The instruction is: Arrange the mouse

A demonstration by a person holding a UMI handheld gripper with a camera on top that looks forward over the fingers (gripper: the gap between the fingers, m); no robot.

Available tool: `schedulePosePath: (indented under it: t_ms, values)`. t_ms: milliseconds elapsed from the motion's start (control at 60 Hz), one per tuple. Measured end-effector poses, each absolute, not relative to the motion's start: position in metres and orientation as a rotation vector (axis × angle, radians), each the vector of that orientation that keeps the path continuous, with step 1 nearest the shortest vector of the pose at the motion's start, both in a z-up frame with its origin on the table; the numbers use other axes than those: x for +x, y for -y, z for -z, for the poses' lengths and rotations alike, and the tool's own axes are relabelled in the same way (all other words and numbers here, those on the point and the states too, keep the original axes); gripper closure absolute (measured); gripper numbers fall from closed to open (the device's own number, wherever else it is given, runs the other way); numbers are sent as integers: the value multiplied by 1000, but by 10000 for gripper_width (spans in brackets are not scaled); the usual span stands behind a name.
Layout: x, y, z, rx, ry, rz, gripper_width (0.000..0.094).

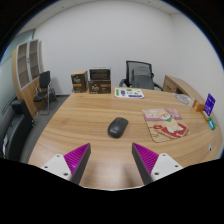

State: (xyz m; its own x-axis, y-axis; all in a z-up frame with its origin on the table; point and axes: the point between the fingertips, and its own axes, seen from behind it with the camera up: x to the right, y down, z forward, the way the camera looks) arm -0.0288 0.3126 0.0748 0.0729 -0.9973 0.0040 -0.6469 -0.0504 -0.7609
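One mouse on the table, dark grey or black, sitting pretty much in the middle of the wooden top. It's ahead of the gripper and well apart from it, roughly in line with the gap between the two fingers, maybe a touch toward the right one. Nothing is touching it; it just rests on the bare wood.

Gripper itself is spread wide, both fingers apart with the magenta pads facing inward, and there's nothing between them except the near edge of the table. Not holding anything and not touching anything as far as I can see.

Other stuff on the table: a colourful printed sheet lying to the right of the mouse, near but not touching it, and some flat packets or papers near the far edge. Something blue and upright stands at the far right corner, can't tell what it is.

Beyond the table there's an office chair at the far edge, another chair off to the left, cardboard boxes on the floor against the back wall, and a shelf unit on the left wall.
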Motion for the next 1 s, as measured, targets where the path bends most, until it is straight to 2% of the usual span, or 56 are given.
schedulePosePath:
  t_ms: [233,433,667,1000]
  values:
    - [28,-311,-27,-1760,-1687,769,68]
    - [71,-309,0,-1764,-1702,765,68]
    - [107,-312,16,-1792,-1689,753,63]
    - [143,-325,16,-1813,-1655,750,72]
